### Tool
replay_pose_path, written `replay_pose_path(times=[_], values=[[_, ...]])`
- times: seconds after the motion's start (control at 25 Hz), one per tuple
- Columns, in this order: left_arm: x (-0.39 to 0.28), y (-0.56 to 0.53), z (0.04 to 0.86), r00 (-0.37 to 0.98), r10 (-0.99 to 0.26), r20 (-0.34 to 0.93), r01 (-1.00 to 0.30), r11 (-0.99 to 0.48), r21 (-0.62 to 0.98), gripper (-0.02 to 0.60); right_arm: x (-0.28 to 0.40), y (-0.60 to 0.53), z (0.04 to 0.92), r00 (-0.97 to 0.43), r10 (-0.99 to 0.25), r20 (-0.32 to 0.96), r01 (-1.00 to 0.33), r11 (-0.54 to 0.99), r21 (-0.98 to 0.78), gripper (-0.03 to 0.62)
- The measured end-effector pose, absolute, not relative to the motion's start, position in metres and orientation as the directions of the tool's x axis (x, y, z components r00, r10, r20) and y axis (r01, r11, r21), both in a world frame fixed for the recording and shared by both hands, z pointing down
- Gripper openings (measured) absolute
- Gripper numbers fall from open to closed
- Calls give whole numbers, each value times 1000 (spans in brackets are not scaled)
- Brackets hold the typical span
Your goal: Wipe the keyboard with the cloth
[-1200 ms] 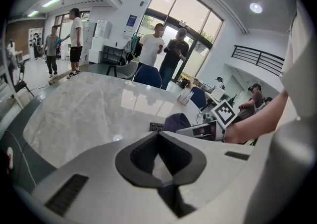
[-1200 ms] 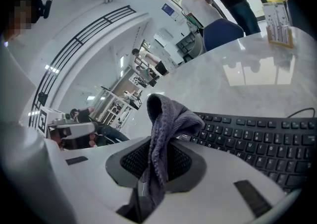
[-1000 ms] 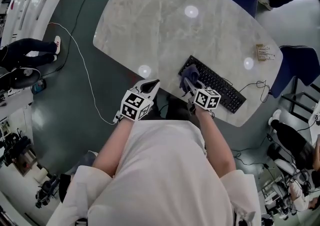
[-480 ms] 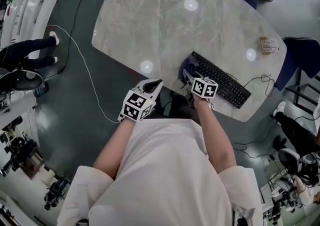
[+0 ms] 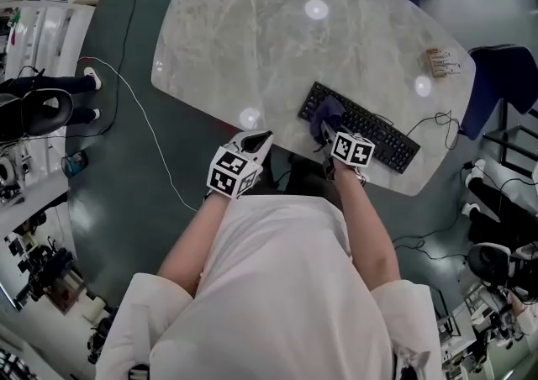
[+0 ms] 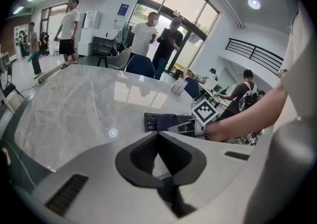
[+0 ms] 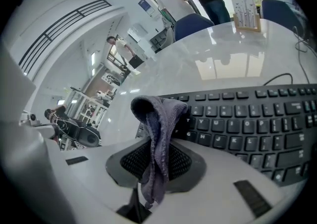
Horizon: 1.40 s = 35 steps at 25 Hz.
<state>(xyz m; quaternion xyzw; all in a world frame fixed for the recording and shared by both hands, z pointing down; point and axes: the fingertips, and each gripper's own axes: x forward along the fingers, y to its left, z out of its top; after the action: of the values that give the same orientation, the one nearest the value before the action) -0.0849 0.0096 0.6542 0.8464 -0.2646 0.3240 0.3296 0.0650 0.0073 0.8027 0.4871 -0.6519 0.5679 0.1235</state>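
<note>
Here, right gripper clamps a crumpled purple-grey cloth at the black plastic keyboard; left gripper closed, empty.

Office-lab: blue chairs, equipment shelves.

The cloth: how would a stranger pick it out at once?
On the pale marbled table, find the black keyboard by its near right edge. The crumpled purple-grey cloth hangs over the keyboard's left part, pinched in the right gripper: the only soft thing there.
</note>
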Motion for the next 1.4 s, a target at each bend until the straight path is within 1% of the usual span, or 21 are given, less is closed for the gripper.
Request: replay_pose_path(times=[0.72, 1.16, 1.4], values=[[-52, 28, 656, 627, -207, 751, -644, -681, 349, 8, 181, 77, 805, -371, -485, 792, -813, -243, -530, 80], [-44, 48, 668, 605, -173, 777, -635, -693, 340, 8, 254, 126, 804, -305, -501, 810, -801, -325, -503, 80], [-28, 48, 667, 601, -157, 784, -615, -717, 327, 8, 286, 147, 802, -280, -502, 818, -808, -337, -484, 80]])
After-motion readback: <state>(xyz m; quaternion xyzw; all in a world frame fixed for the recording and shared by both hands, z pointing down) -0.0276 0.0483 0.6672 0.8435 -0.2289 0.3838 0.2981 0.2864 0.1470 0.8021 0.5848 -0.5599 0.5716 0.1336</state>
